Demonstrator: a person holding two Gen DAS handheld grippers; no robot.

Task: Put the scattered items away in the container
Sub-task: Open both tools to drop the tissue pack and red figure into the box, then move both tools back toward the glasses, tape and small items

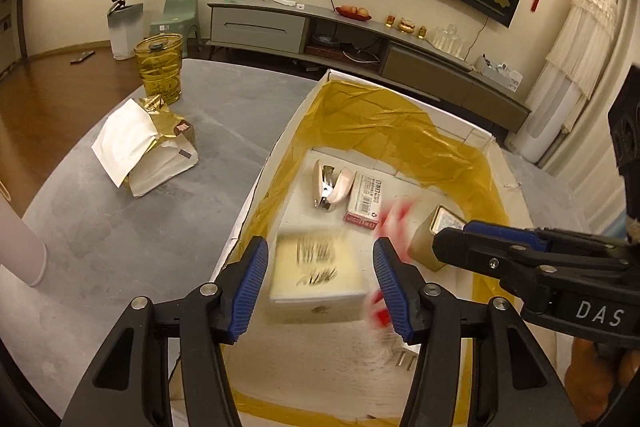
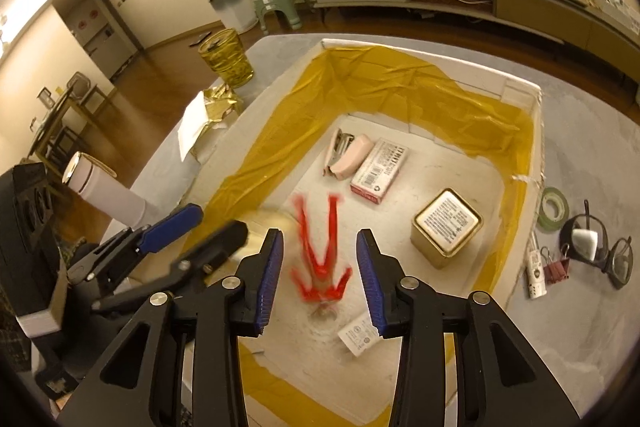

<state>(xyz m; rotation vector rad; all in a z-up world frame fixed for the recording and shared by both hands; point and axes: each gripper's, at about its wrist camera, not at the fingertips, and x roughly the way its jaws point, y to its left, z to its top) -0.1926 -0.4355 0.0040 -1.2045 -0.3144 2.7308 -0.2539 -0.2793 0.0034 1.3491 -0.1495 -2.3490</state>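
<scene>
Over the white box point(image 2: 520, 95) at frame centre, my right claw point(image 2: 318, 281) is spread, gripping nothing; a blurred red item point(image 2: 320, 247) lies between its fingers, apparently dropping. My left claw point(image 1: 320, 289) is likewise spread above a blurred carton point(image 1: 316, 275). Stapler point(image 2: 348, 153) and tin point(image 2: 446, 227) occupy the floor; the lower middle offers room. Tape roll point(image 2: 554, 207) and glasses point(image 2: 600, 251) remain outside the right wall

both wrist views above box point(image 1: 256, 187)
</scene>
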